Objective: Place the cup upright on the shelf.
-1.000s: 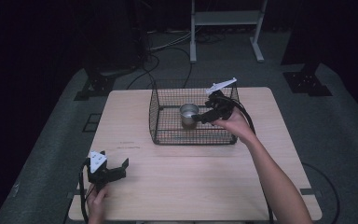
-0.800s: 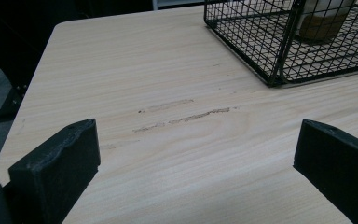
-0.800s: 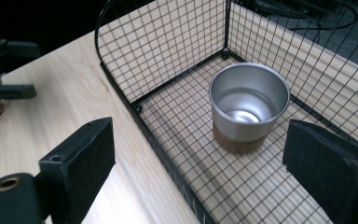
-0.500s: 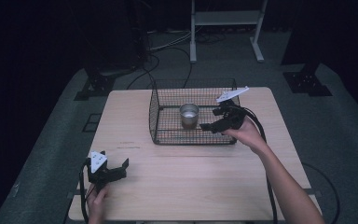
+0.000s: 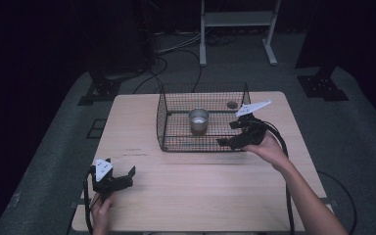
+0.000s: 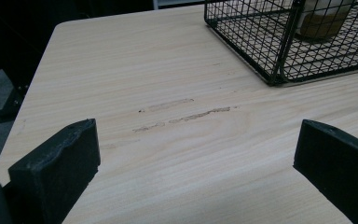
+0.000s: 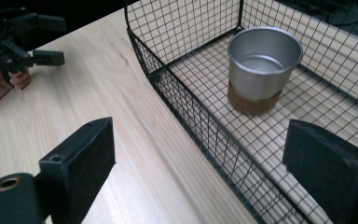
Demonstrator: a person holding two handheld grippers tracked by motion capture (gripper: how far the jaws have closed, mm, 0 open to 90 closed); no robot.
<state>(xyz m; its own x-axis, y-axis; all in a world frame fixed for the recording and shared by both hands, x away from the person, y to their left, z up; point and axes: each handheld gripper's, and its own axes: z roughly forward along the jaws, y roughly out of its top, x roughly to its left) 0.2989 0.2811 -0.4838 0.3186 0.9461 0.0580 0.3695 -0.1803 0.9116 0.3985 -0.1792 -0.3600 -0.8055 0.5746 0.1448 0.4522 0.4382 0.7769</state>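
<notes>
A black wire basket (image 5: 166, 122) stands at the middle back of the wooden table. Inside it a metal cup (image 5: 199, 119) with a brown base stands upright. My right gripper (image 5: 229, 133) hovers at the basket's front right corner, open and holding nothing. In the right gripper view the cup (image 7: 263, 65) sits beyond the basket wall (image 7: 186, 121), past the wide-apart jaws of the right gripper (image 7: 205, 158). My left gripper (image 5: 127, 178) rests open near the table's front left. Its own view (image 6: 198, 158) looks along bare wood toward the basket (image 6: 270, 70).
Scuff marks (image 6: 186, 114) streak the wood ahead of the left gripper. A small dark round thing (image 5: 232, 104) lies by the basket's far right corner. Behind the table are a white stand (image 5: 237, 29) and floor cables (image 5: 171, 49). Table edges are close to the left hand.
My right gripper has drawn back from the cup, toward the front right of the basket. The cup stays standing in the basket. The left gripper has not moved.
</notes>
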